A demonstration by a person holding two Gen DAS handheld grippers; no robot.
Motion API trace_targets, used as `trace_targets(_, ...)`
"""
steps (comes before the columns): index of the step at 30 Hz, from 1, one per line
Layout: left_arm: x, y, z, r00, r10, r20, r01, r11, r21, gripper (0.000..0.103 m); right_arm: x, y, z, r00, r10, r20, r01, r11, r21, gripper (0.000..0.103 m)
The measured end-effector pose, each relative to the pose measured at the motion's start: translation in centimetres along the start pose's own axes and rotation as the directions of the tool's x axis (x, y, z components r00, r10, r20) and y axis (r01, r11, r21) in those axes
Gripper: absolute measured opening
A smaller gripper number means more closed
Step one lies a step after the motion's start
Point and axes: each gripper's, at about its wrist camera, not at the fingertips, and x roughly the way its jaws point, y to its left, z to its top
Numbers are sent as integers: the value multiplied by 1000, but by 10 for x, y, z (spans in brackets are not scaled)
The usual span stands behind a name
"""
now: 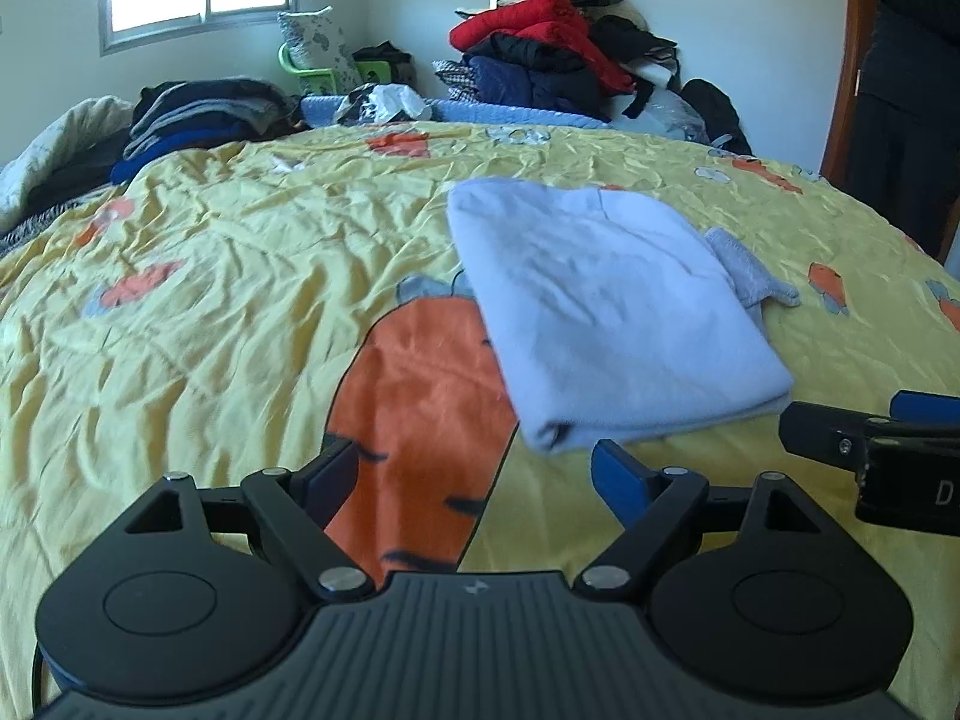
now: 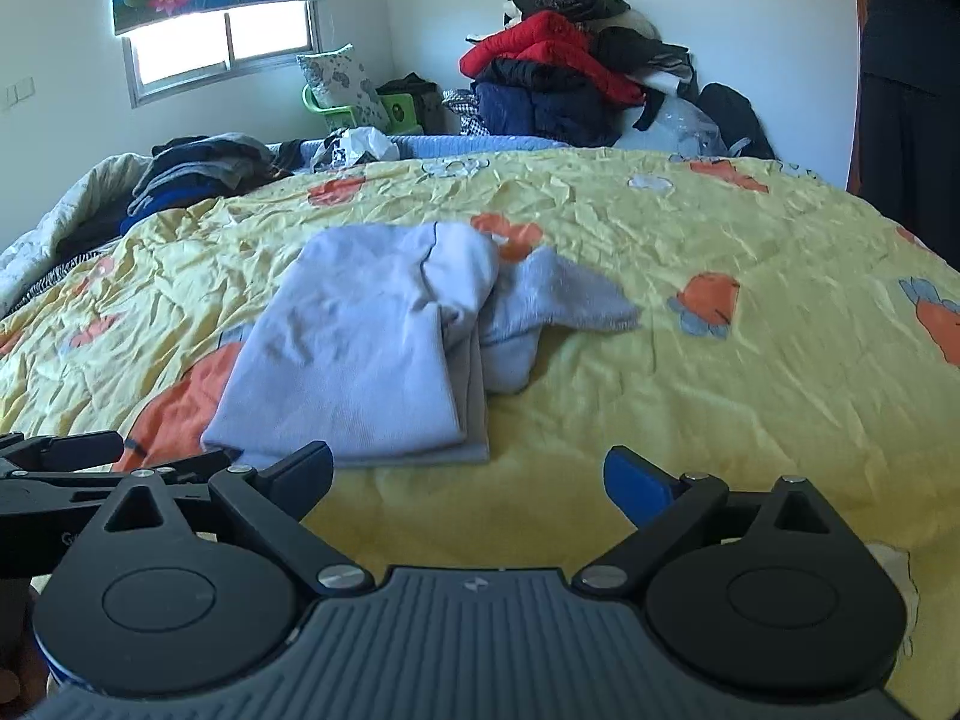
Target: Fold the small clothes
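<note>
**Folded garment on the bed, both grippers released**

A pale blue garment [image 1: 606, 312] lies folded on the yellow carrot-print bedspread [image 1: 210, 300]. In the left wrist view it sits right of centre; in the right wrist view it sits left of centre, with a loose sleeve [image 2: 564, 294] trailing out to its right.

The left gripper [image 1: 474, 474] fills the bottom of its own frame, its fingers [image 1: 618, 477] spread wide with only bedspread between them; the garment's near edge lies just beyond the fingertips. The right gripper [image 2: 468, 474] is likewise released, fingers [image 2: 636, 480] apart and holding nothing, the garment's near hem just ahead of the left fingertip. Each gripper also shows at the edge of the other's view: the right at lower right, the left at lower left.

Nothing lies between the grippers and the garment. Further off, a heap of dark folded clothes [image 1: 198, 114] sits at the upper left of the bed, and a tall pile with a red jacket [image 2: 552, 48] rises at the upper centre against the wall. A window [image 2: 222, 48] stands at upper left, and a person in dark clothing [image 2: 906, 90] at the right edge.
</note>
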Motion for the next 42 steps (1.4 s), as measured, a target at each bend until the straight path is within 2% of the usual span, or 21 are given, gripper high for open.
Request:
trace_targets(10,-10,8,-28,998,56,9,-56,998,20,86,-5,1,-26,999,-10,-44,9,1000,-23,100)
trace_targets(12,-11,10,-31,997,70,18,-71,997,27,93,-4,2,-31,998,-25,-50,23,999,-41,100)
trace_targets(20,-10,14,-35,993,115,28,-115,993,20,102,-2,-3,-38,997,-61,-55,57,996,-64,101)
trace_targets(42,-8,19,-36,996,87,12,-87,996,-13,103,9,-8,-40,996,-66,-56,62,995,-82,103)
